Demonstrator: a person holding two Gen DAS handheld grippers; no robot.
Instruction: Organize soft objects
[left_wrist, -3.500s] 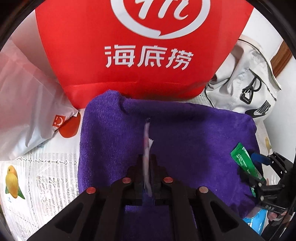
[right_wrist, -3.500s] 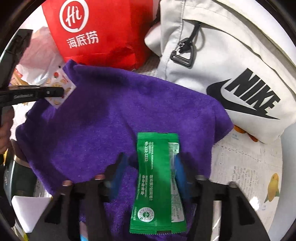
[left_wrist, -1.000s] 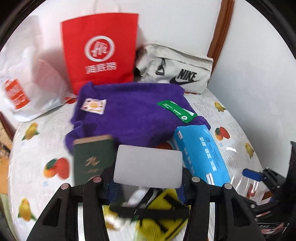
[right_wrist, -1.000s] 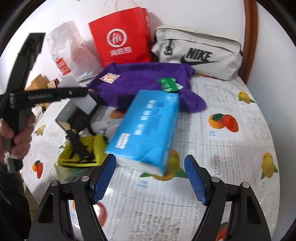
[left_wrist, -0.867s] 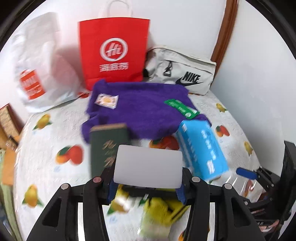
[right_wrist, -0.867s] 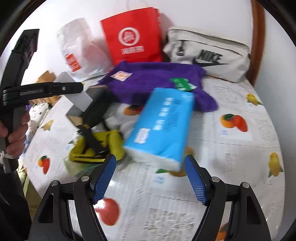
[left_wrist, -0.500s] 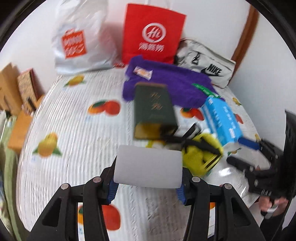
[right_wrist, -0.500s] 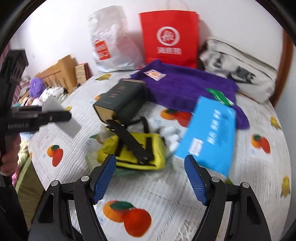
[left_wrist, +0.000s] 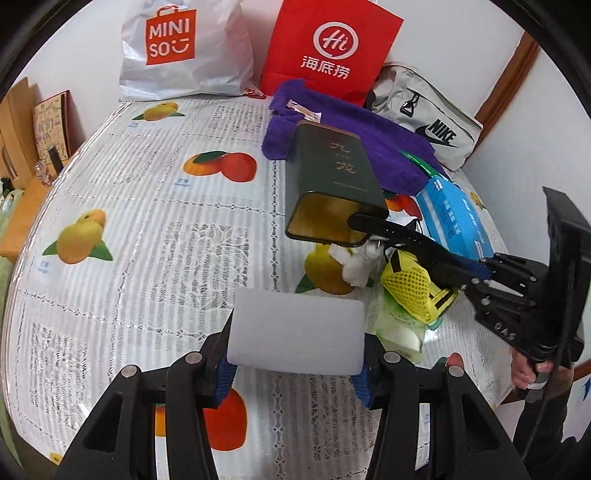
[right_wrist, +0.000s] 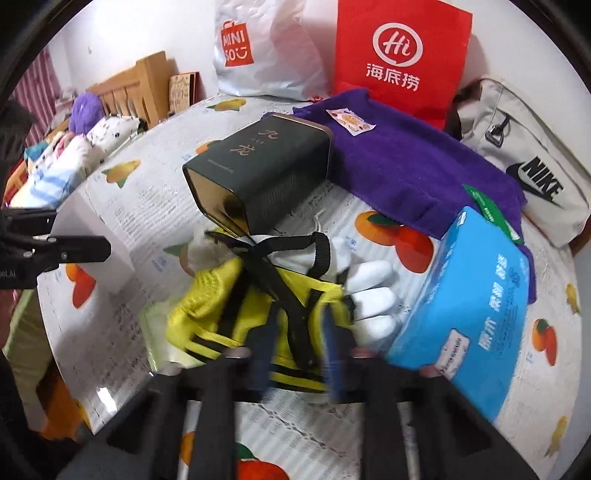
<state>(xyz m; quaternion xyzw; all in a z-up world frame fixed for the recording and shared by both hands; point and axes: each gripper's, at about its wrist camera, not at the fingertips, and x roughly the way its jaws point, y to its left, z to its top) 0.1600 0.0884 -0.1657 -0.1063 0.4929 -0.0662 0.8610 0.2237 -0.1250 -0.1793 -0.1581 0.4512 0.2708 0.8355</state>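
On the fruit-print plastic-covered worktop (left_wrist: 155, 206), a yellow mesh pouch with black straps (right_wrist: 258, 306) lay at the centre, touching white gloves (right_wrist: 369, 291) at its 2 o'clock and a dark green rectangular tin (right_wrist: 266, 170) at 12 o'clock. The right gripper (right_wrist: 295, 354) had its blue-padded jaws closed on the pouch. The left gripper (left_wrist: 293, 365) gripped a white rectangular block (left_wrist: 295, 332) at 9 o'clock.
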